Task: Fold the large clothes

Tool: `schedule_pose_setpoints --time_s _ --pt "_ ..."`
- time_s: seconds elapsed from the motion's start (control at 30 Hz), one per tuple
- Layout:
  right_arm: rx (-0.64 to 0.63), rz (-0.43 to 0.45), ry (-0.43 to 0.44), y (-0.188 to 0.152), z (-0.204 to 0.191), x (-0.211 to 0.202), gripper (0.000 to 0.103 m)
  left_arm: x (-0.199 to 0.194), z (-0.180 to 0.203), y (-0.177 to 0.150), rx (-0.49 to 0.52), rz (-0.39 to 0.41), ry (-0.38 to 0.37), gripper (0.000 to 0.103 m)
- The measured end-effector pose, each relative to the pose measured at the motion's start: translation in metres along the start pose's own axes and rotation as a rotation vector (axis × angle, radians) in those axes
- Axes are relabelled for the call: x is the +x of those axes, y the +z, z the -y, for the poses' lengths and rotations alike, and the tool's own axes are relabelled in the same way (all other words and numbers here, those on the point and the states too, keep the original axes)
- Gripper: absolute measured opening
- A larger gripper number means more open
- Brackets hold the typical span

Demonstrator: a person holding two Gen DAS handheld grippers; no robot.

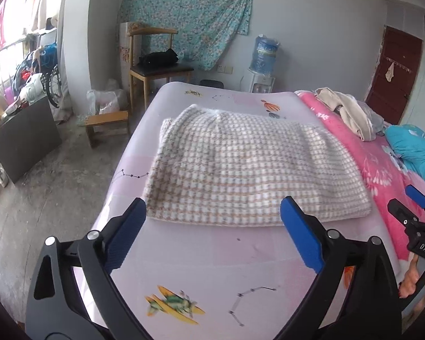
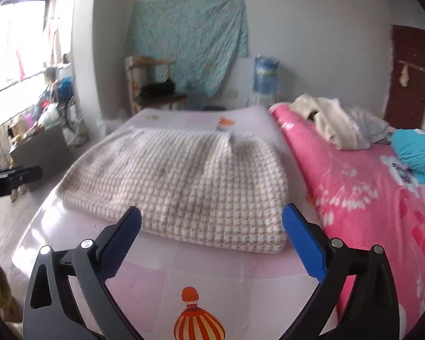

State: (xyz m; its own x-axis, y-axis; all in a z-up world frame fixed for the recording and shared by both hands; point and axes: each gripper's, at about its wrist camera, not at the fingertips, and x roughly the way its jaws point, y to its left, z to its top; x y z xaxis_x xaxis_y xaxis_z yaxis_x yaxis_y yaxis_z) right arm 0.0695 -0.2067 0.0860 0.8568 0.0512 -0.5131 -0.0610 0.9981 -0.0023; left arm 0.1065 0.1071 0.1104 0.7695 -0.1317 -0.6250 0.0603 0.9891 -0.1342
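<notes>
**Folded checked garment on the pink mat, both grippers empty**

Left wrist view: the left gripper stands with its jaws wide apart and nothing between them. Its blue pads frame the near edge of the checked garment without touching it. The garment, cream with a tan check, lies folded into a thick rectangle at the centre of the pale pink mat, which covers the bed. At 3 o'clock from the garment runs a pink floral bedspread, with a heap of beige clothes at 2 o'clock and a turquoise quilt beyond it. The right gripper enters at the 3 o'clock edge of the frame, with fingers of the person's hand showing below it. At 11 o'clock stands a wooden chair; at 1 o'clock, a water dispenser.

Right wrist view: the picture is somewhat blurred. The right gripper also has its jaws spread wide and holds nothing. The checked garment lies just past the pads, at 12 o'clock from them, flat on the mat. The bedspread fills the 3 o'clock side. The left gripper shows only as a dark tip at 9 o'clock.
</notes>
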Motion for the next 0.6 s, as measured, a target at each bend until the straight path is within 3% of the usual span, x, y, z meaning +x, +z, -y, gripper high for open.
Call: schedule_pose_setpoints --time_s 0.1,0.2,0.47,0.6 --pt "0.029 0.045 -0.012 0.001 0.004 -0.013 0.097 -0.006 0.008 -0.001 0.012 0.008 -0.004 0.095" --pt "0.061 0.061 -0.012 0.000 0.009 -0.020 0.097 -0.006 0.022 -0.002 0.056 0.005 0.045 0.095" --pt "0.059 -0.010 -0.048 -0.014 0.004 -0.010 0.097 -0.001 0.046 -0.011 0.104 0.005 0.089 0.095" --pt "0.049 -0.034 -0.044 -0.016 -0.002 -0.005 0.097 0.002 0.051 -0.016 0.106 0.014 0.145 0.095"
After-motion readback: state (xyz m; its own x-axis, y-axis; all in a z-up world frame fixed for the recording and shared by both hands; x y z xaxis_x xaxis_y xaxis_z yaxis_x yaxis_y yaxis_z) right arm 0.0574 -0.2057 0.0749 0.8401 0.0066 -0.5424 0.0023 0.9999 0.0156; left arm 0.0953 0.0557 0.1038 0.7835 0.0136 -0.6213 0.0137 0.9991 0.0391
